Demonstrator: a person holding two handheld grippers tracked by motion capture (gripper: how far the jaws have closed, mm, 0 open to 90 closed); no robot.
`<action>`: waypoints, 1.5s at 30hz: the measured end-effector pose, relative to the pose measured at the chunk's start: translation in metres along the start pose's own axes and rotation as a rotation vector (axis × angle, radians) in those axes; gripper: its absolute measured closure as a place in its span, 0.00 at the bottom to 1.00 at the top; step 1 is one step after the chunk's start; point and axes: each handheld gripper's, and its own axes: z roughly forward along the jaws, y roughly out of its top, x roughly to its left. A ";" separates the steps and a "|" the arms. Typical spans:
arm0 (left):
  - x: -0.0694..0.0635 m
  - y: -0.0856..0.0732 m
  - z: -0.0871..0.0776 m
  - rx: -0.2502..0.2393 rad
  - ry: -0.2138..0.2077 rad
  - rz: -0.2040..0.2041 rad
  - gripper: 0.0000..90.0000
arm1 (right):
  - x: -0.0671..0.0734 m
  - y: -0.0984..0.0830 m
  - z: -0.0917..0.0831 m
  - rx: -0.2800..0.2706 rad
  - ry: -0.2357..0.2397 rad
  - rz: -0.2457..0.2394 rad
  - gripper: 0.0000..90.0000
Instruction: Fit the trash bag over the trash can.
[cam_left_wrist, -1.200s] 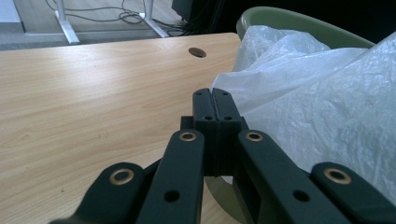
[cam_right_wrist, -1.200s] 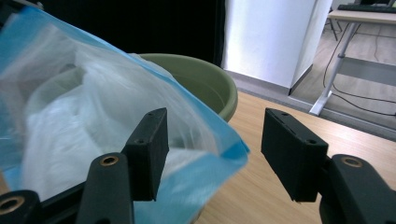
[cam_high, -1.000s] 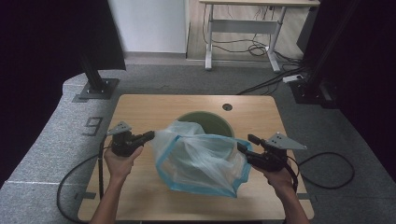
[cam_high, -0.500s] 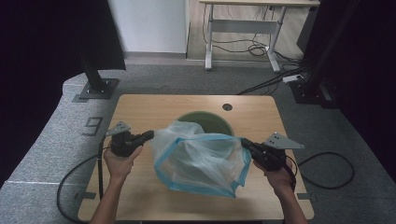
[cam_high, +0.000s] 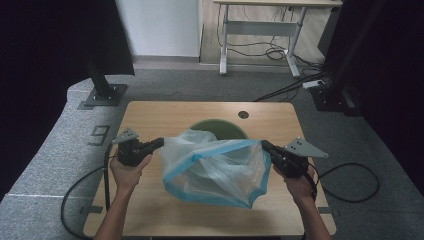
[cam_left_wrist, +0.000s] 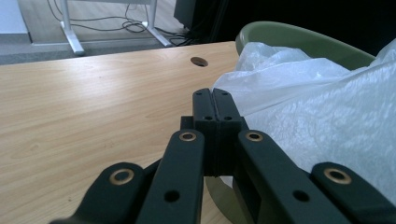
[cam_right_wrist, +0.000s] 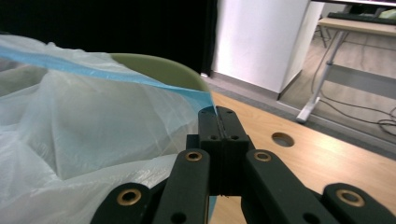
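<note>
Plastic bag stretched open between two grippers over a wooden table.

At left, left gripper (cam_high: 159, 143) pinching the bag's (cam_high: 215, 167) left edge, jaws pressed together on the thin film, seen in the left gripper view with white plastic (cam_left_wrist: 322, 116) bunched just right of the jaws. In the middle, translucent bag with a blue rim band held up above the table (cam_high: 165, 112), mouth spread wide, sagging toward the near edge. Just behind it, toward the far side, a green bin (cam_high: 222, 127), partly hidden by the plastic. At right, right gripper (cam_high: 265, 145) clamped on the blue rim, jaws having just closed on it, band running into the tips (cam_right_wrist: 218, 111) in the right gripper view.
</note>
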 end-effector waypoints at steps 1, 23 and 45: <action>0.000 0.002 0.000 0.002 0.004 0.003 1.00 | -0.001 0.002 0.002 0.000 -0.008 -0.002 0.98; 0.016 0.032 0.014 0.032 0.017 -0.005 1.00 | -0.021 0.030 0.049 -0.038 -0.094 0.009 0.98; 0.021 0.018 0.056 0.146 0.040 -0.045 1.00 | -0.032 -0.019 0.097 0.078 -0.032 0.187 0.98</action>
